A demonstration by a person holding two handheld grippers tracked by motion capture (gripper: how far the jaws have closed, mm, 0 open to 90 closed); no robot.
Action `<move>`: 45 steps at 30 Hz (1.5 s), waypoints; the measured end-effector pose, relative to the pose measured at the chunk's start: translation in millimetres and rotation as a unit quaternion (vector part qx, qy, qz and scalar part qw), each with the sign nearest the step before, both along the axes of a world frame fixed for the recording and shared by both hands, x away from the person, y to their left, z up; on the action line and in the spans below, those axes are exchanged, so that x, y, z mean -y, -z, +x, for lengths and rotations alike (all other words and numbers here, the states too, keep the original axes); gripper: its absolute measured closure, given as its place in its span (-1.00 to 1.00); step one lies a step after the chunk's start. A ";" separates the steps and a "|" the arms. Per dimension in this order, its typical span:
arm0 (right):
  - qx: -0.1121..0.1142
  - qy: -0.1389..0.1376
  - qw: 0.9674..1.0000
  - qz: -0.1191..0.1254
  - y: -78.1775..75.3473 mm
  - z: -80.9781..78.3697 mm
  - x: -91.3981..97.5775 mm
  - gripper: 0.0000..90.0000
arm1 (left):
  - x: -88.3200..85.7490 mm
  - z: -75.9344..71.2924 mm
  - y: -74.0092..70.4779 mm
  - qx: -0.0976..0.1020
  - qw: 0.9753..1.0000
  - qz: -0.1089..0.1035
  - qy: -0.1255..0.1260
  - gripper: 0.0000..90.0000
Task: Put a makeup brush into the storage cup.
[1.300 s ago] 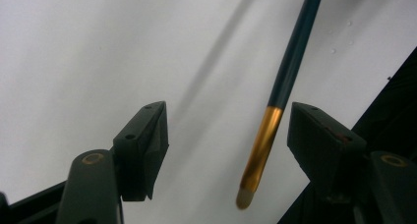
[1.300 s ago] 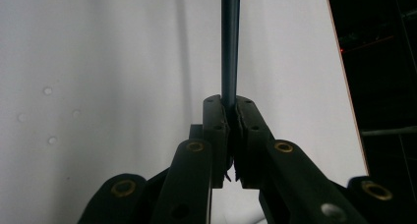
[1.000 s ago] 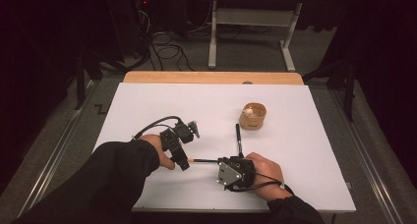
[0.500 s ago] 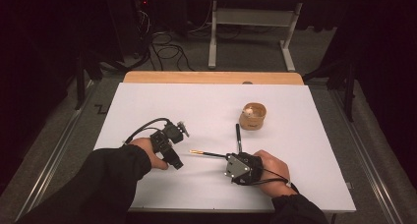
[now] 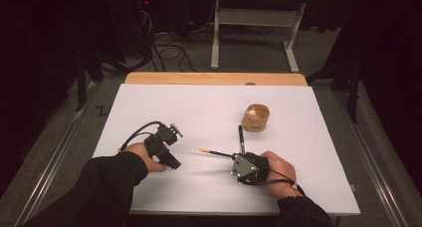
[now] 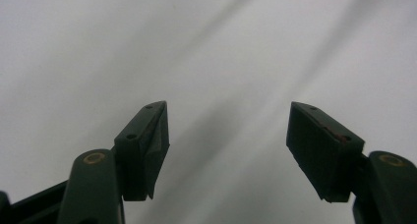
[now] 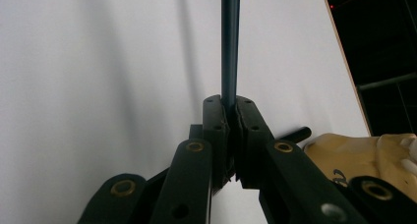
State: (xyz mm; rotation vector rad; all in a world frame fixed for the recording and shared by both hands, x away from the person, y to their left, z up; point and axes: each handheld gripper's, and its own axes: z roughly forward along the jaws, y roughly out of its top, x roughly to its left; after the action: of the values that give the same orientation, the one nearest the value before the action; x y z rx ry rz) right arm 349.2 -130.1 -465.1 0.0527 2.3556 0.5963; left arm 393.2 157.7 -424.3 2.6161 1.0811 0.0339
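On the white table [image 5: 149, 102] near its front edge, right gripper [image 5: 233, 158] pinches a thin dark brush [image 5: 214, 152], jaws clamped on the handle, gold tip pointing left toward left gripper [image 5: 175, 163], jaws spread and empty, just beside it. Black pen [image 5: 241, 137] and paper cup [image 5: 256, 118] lie behind, clear of that gap.

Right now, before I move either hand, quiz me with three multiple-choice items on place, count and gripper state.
1. Where does the tan round cup stand?
A. beyond the right gripper
B. beside the left gripper
C. off the white table top

2. How many thin dark pens are in view?
A. one
B. two
C. four

3. The left gripper's jaws are:
A. shut on a pen
B. open, nothing between
C. shut on the cup

A: the cup sits farther up the table. B: one held, one lying. B: bare table shows between the jaws.
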 end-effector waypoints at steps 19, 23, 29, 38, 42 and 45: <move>-0.012 0.033 0.999 0.036 -1.7 5.0 6.4 0.93 | -9.4 -7.6 10.6 0.123 0.989 -0.080 -0.033 -0.21; -0.015 0.033 0.999 0.039 -1.8 5.0 6.5 0.93 | -11.0 -12.0 18.1 0.145 0.983 -0.099 -0.043 -0.21; -0.018 0.037 0.998 0.044 -1.5 4.6 5.7 0.93 | -11.2 -19.7 26.5 0.183 0.973 -0.129 -0.053 -0.23; -0.020 0.039 0.998 0.055 -2.2 3.0 6.8 0.93 | -15.5 -26.7 37.8 0.230 0.953 -0.189 -0.061 -0.31; -0.022 0.041 0.997 0.062 -2.5 3.4 7.5 0.93 | -19.8 -28.5 42.5 0.238 0.942 -0.222 -0.076 -0.33; -0.025 0.042 0.997 0.067 -2.5 3.1 7.8 0.93 | -21.6 -31.6 46.7 0.247 0.938 -0.230 -0.079 -0.35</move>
State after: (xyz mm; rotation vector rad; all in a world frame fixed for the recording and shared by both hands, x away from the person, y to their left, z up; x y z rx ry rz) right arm 352.3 -137.9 -462.6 0.2284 2.3457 0.7171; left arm 361.6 179.4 -471.0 1.9512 0.9673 0.4024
